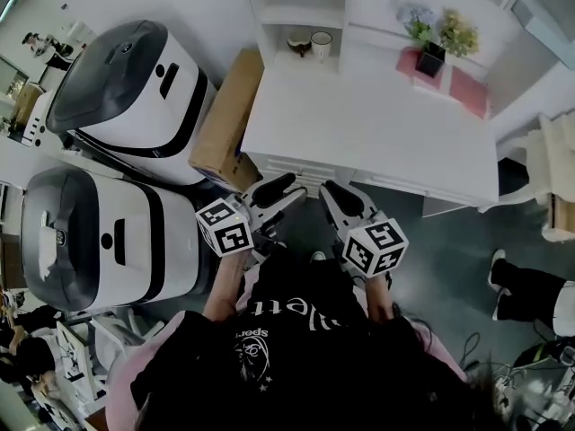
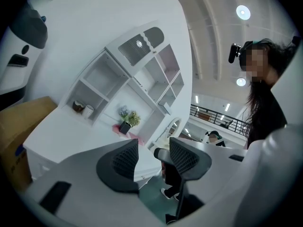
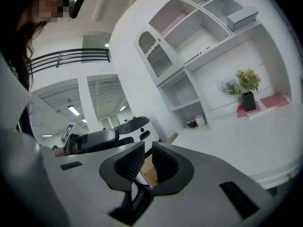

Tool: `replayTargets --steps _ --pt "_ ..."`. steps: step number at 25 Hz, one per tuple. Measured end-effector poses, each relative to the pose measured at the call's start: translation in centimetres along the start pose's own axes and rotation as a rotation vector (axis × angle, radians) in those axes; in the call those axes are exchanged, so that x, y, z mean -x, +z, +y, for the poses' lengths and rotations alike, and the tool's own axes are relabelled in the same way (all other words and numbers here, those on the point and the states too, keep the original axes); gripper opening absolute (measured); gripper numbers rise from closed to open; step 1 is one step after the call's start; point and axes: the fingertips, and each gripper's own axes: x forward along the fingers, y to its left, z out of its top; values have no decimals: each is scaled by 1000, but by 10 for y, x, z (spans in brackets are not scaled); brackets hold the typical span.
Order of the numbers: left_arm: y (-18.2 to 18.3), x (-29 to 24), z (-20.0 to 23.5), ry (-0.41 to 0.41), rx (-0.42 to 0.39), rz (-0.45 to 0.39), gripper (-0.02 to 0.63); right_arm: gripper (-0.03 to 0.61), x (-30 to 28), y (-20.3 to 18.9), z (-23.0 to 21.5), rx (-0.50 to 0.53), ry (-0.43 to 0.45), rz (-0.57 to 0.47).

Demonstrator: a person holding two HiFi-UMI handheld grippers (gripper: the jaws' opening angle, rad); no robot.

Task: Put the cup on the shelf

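left gripper [image 2: 154, 156] spread, nothing between its jaws; right gripper [image 3: 147, 161] pressed almost together, empty. just ahead, the white desk [image 1: 359, 124]. far beyond both, the cup [image 1: 321, 43] stands in a low shelf [image 1: 301, 13] compartment, beside a dark bowl [image 1: 299, 41].

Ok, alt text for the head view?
Seen from above, a person holds a left hand-held gripper and a right hand-held gripper before a white desk, both empty. A white cup stands in a shelf cubby at the desk's back; a potted plant sits to its right.
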Motion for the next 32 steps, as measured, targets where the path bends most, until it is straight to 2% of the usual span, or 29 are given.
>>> replayTargets --steps 8,13,15,20,32 --pt "8 25 3 -56 -40 14 121 77 -12 5 24 24 -42 -20" --pt "15 42 11 -48 -15 6 68 74 -20 1 38 27 -57 -15" --pt "16 47 15 -54 -29 9 52 74 -22 0 42 34 -67 -11" --pt "12 51 21 -48 -80 57 40 69 -23 -2 45 40 -85 -5" --pt "16 66 24 -77 -81 68 38 67 -33 -2 56 40 -108 -13"
